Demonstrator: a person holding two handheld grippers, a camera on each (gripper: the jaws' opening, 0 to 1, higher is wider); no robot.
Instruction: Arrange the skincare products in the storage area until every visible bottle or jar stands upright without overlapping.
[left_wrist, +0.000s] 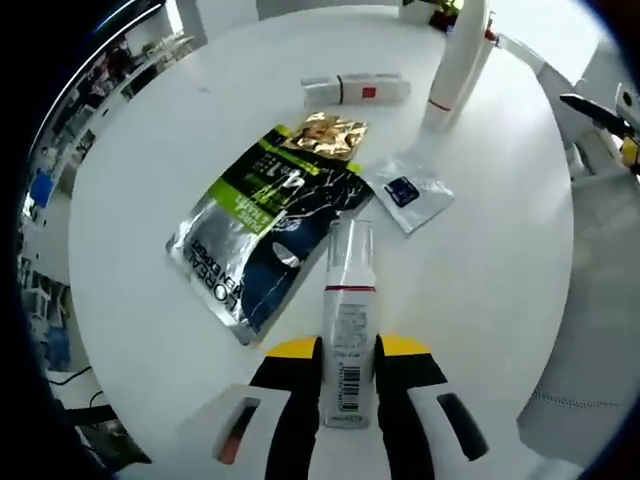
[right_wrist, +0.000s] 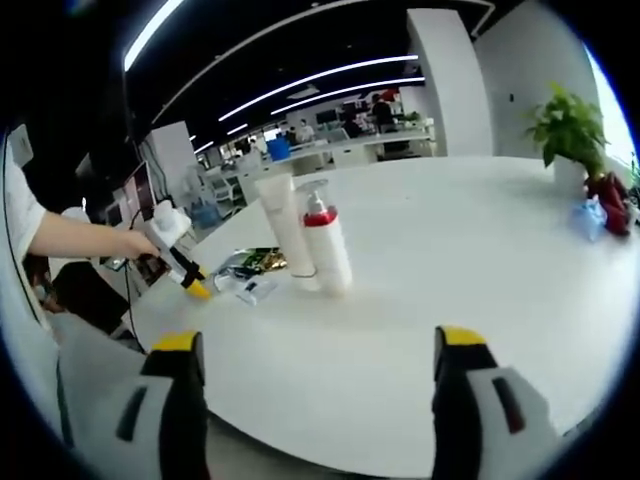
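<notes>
My left gripper (left_wrist: 348, 350) is shut on a white tube with a red band and a barcode (left_wrist: 347, 310), which lies along the jaws just above the round white table (left_wrist: 150, 300). Ahead lie a silver, green and black sachet (left_wrist: 262, 235), a gold sachet (left_wrist: 326, 135), a small clear sachet with a blue label (left_wrist: 408, 190) and a white tube on its side (left_wrist: 355, 90). A tall white tube (left_wrist: 455, 65) (right_wrist: 282, 230) stands upright beside a pump bottle with a red collar (right_wrist: 326, 240). My right gripper (right_wrist: 320, 345) hangs open over the near table edge, nothing between its jaws.
In the right gripper view a person's hand holds the left gripper (right_wrist: 185, 268) at the table's left side, near the sachets (right_wrist: 250, 265). A potted plant (right_wrist: 568, 130) and small blue and red items (right_wrist: 600, 215) sit at the far right. Office desks stand behind.
</notes>
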